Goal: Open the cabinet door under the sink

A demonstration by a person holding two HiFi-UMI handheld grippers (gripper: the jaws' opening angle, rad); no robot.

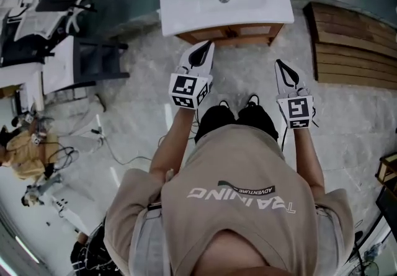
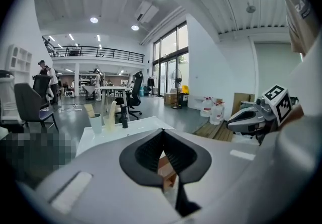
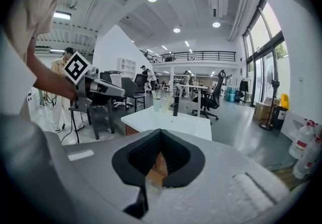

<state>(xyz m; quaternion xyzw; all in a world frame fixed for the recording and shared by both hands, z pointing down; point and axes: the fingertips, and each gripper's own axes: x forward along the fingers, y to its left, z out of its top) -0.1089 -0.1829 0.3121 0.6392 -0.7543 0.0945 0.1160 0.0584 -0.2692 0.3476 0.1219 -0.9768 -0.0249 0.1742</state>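
Note:
The white sink [image 1: 186, 14] tops a wooden cabinet [image 1: 229, 34] at the top middle of the head view; its doors face me and I cannot tell how they stand. My left gripper [image 1: 208, 44] is shut and empty, its tip close in front of the cabinet's left part. The right gripper [image 1: 278, 62] hangs lower to the right of the cabinet, jaws together with nothing between them. In the left gripper view the jaws [image 2: 162, 130] meet, with cabinet wood [image 2: 165, 165] showing below them. The right gripper view shows the same: closed jaws [image 3: 160, 130], wood [image 3: 157, 165] and the sink top [image 3: 171, 122].
A stack of wooden planks [image 1: 353, 45] lies on the floor right of the sink. Black chairs [image 1: 93, 57] and desks stand at the left, with cables [image 1: 111, 151] on the floor. Cups [image 2: 96, 122] and a dark bottle [image 2: 124, 116] stand at the sink's back edge.

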